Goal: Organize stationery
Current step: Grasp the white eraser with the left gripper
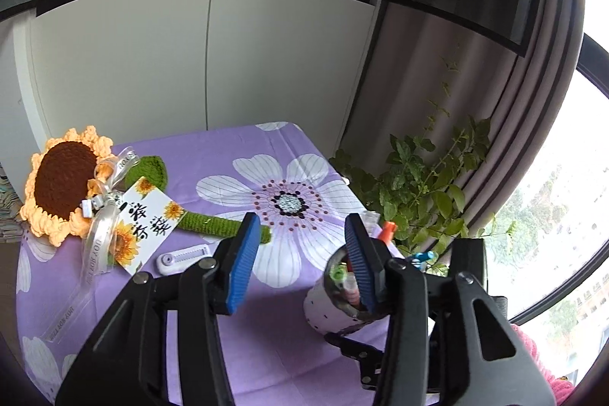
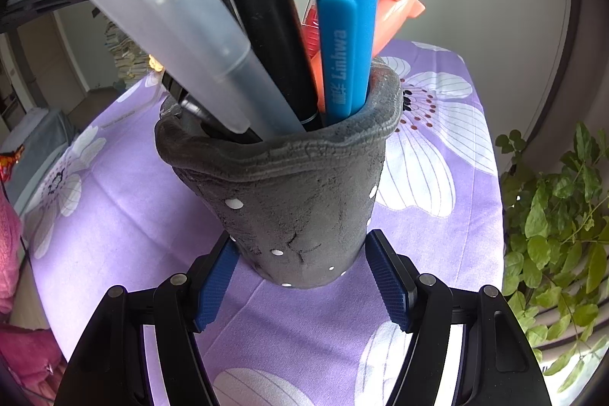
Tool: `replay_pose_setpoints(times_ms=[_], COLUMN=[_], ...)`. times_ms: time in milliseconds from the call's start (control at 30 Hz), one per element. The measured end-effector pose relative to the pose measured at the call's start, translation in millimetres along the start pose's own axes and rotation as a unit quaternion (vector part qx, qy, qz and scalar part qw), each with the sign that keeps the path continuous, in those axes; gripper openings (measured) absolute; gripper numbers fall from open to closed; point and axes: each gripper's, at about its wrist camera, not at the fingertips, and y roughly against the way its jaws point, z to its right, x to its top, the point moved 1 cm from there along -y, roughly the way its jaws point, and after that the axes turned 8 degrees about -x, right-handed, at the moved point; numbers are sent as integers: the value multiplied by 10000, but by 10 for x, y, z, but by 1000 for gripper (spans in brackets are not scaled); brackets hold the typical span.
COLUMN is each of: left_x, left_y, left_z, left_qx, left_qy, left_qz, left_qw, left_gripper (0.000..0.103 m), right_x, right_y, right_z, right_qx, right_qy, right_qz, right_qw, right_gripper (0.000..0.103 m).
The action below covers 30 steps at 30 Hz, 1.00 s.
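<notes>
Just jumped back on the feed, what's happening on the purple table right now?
A person is tidying stationery with a hand-held gripper in each hand. The right hand-held gripper is clamped on the base of the grey pen pot, which already holds a blue pen, a black marker and a frosted pen. The left hand-held gripper is open with nothing between its pads, beside the pot. A white correction tape lies on the tablecloth near the crochet sunflower.

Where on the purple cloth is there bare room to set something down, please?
The widest bare cloth lies between the crochet sunflower and the pen cup, over the printed flower. The near edge below the white gadget is also free. The left side is crowded with sunflower, card and ribbon.
</notes>
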Motion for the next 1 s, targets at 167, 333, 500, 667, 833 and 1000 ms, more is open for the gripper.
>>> replay_pose_setpoints(times_ms=[167, 333, 500, 667, 833, 1000], left_x=[-142, -514, -637, -509, -413, -463], left_y=[-119, -557, -743, -855, -1011, -990], left_z=[-452, -1019, -1293, -1332, -1336, -1178], left_qx=[654, 1114, 1248, 1523, 1865, 1692], left_qy=[320, 1624, 2431, 2489, 2252, 1695], left_qz=[-472, -1828, -2056, -2002, -2083, -2299], left_qw=[9962, 9632, 9397, 9353, 9333, 9433], left_gripper=[44, 43, 42, 42, 41, 14], right_x=[-1, -2, -3, -3, -5, -8], right_y=[-3, -5, -7, -8, -13, -9], right_z=[3, 4, 6, 4, 1, 13], right_qx=[1, -1, 1, 1, 3, 22], right_qy=[-1, -1, -2, -3, -8, -30], right_qz=[-1, 0, -1, 0, -2, -5], right_qw=[10000, 10000, 10000, 10000, 10000, 10000], right_gripper=[70, 70, 70, 70, 70, 70])
